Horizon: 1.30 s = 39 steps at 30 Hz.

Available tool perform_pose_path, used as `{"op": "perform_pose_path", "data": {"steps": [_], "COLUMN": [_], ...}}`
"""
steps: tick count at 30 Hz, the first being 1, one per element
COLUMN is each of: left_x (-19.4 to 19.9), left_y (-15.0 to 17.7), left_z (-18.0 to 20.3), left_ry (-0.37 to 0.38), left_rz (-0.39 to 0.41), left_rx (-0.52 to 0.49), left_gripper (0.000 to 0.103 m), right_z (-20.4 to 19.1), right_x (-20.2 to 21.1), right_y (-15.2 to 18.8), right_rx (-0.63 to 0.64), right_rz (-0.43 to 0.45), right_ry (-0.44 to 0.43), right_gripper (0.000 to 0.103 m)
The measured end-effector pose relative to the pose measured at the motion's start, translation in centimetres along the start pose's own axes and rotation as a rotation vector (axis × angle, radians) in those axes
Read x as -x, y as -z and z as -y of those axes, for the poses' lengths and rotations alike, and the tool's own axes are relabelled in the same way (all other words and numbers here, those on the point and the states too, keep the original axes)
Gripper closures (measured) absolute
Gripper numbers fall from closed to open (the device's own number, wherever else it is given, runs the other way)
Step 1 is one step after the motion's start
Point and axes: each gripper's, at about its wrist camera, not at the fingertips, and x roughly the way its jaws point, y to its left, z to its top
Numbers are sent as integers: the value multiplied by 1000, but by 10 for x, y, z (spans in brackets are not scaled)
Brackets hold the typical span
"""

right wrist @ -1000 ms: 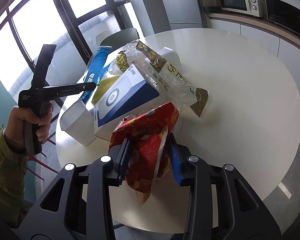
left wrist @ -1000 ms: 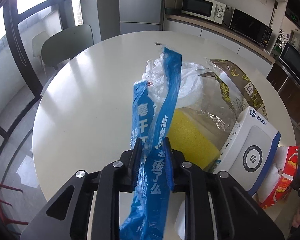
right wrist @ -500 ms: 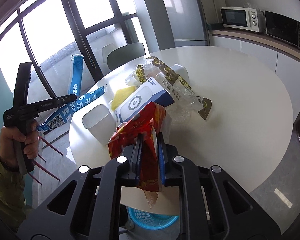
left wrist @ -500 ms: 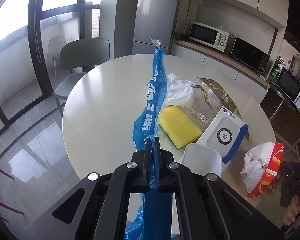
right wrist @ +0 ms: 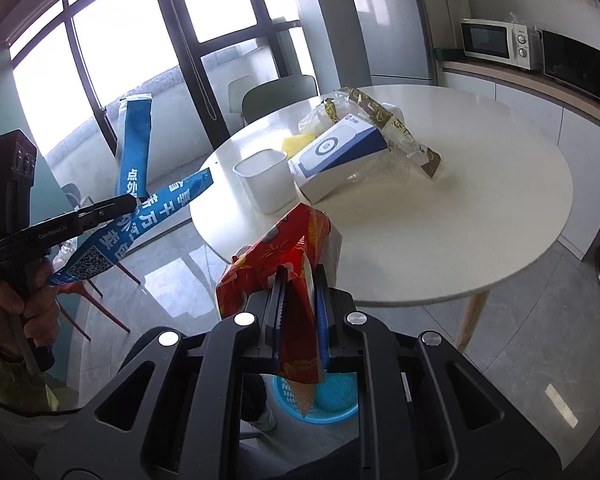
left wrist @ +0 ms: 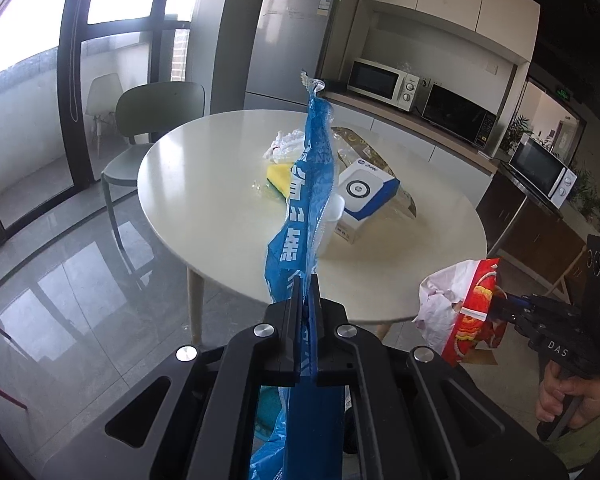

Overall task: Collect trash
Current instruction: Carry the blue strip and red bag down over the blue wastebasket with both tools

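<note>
Left gripper (left wrist: 305,284): jaws clamped on a long blue wrapper (left wrist: 308,200), which stands up from the fingers, off the table edge.
Right gripper (right wrist: 300,280): jaws pressed on a red snack bag (right wrist: 278,256), crumpled, rising between the fingers.
Table (right wrist: 480,208): round, white; ahead of both grippers, apart from the held trash.
Left on table: white cup (right wrist: 266,186), white-and-blue box (right wrist: 336,156), yellow sponge (left wrist: 280,174), clear plastic bag (right wrist: 384,120).
Floor: blue basket (right wrist: 332,398) below the right gripper, possibly directly under the bag.

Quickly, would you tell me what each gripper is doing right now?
Left gripper: shut on the blue wrapper, held off the table.
Right gripper: shut on the red bag, above the blue basket.
</note>
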Motion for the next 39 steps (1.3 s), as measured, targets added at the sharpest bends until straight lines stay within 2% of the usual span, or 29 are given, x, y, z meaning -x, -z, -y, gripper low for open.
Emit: {"op": "perform_pose_path", "data": {"steps": [6,9,16,22,29,31,39], "left_x": [5,-7,-41,-82,-146,-164,-225], "left_y": [41,62,105,123,150,156,170], "left_z": [-4,-4,-8,-10,-21,-24,-31], "left_ry": [24,17,25,23,13,8,-9], "left_rz": [-71,-125,-261,-340,-434,-464,-548], "left_rx": [22,18,31,51,100,113,151], "left_gripper": [102,102,102,102,102,102,102], "right_z": [-8,-14,-11,-3,14,21,45], "right_x": [-4,-18,-51,-81,-140,-157,-215], "right_y": [36,56,88,102,126,134,149], "right_rx": [3,43,43,-5,-80,-103,-184], "right_rz": [-65,-112,-200,-246,-356,-401,-505], "right_ry": [-45,-6,16,8,24,57,91], "right_gripper": [91,91,91,91,91,91,91]}}
